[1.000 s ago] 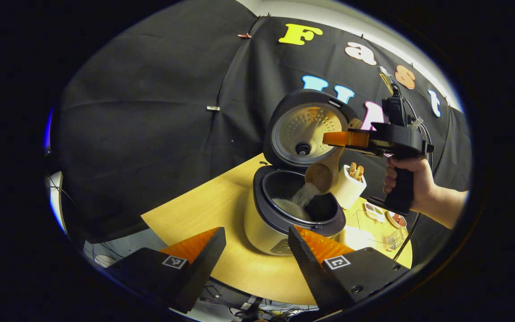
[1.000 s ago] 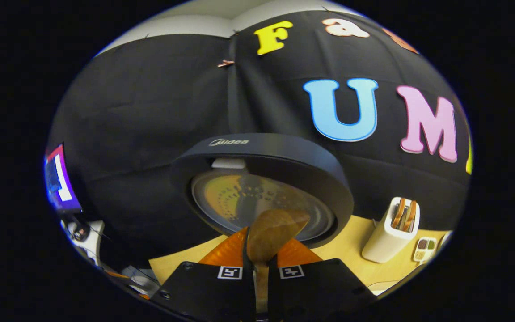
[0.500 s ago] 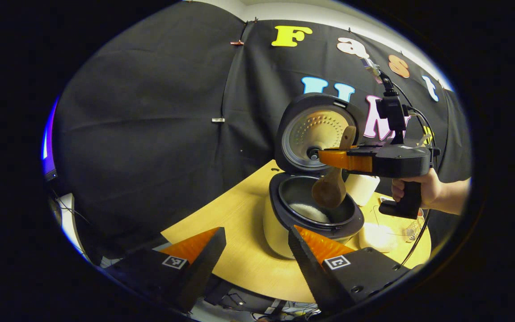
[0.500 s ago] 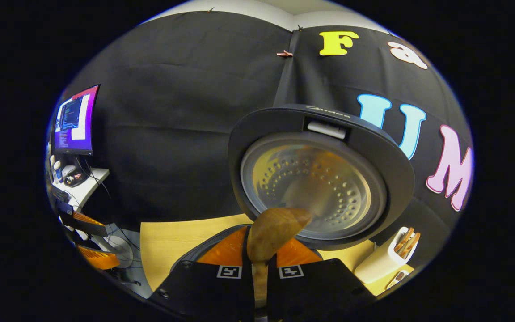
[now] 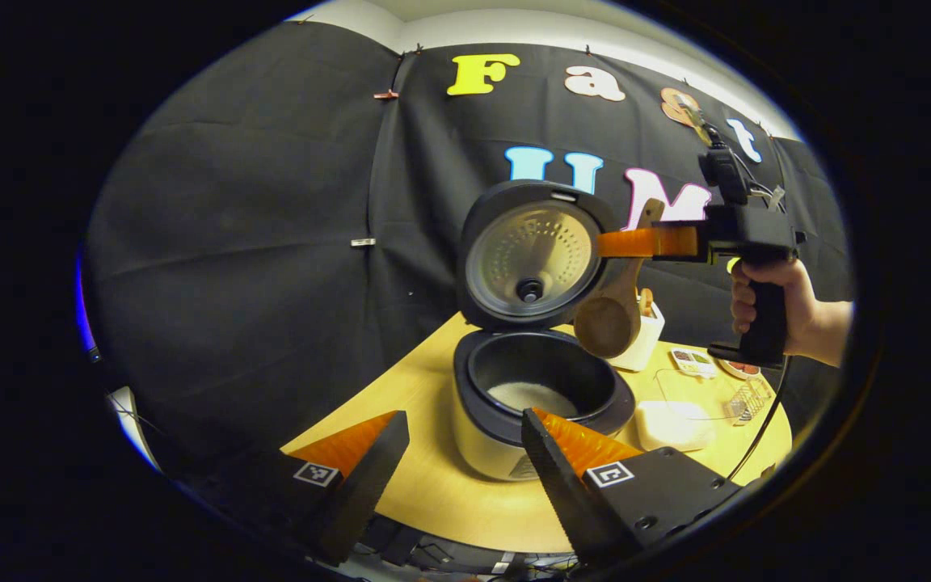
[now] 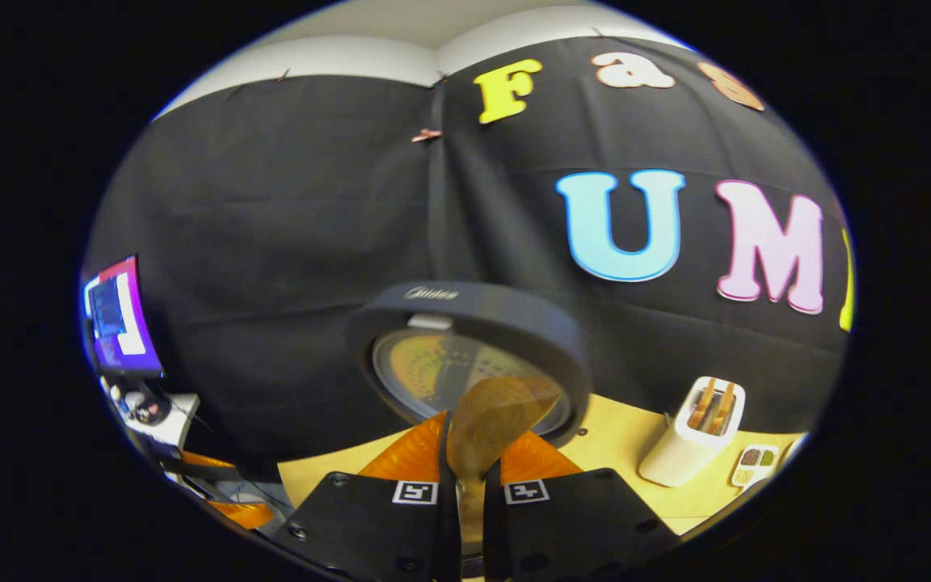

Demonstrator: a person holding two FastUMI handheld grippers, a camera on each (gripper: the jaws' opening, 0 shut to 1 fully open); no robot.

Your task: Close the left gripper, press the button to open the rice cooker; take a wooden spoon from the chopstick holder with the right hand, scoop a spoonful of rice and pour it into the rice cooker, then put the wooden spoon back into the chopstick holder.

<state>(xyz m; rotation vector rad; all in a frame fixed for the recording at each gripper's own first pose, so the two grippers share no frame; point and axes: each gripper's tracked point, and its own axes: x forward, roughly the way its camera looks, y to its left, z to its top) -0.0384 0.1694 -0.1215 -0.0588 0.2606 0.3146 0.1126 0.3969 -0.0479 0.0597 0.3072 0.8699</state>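
Note:
The rice cooker stands open on the round wooden table, its lid upright, a little white rice lying in the dark pot. My right gripper, held by a hand, is shut on the handle of the wooden spoon. The spoon's bowl hangs down above the pot's right rim, in front of the white chopstick holder. In the right gripper view the spoon stands up between the shut gripper, with the lid just beyond and the holder to the right. My left gripper stands open, well short of the cooker.
A clear box with a white heap sits right of the cooker. Small seasoning dishes and a wire rack lie near the table's right edge. A monitor and a cluttered desk stand off to the left.
A second ago rice was falling from the spoon into the pot. The right gripper has since lifted the empty spoon up and to the right, clear of the pot. The left gripper stays open.

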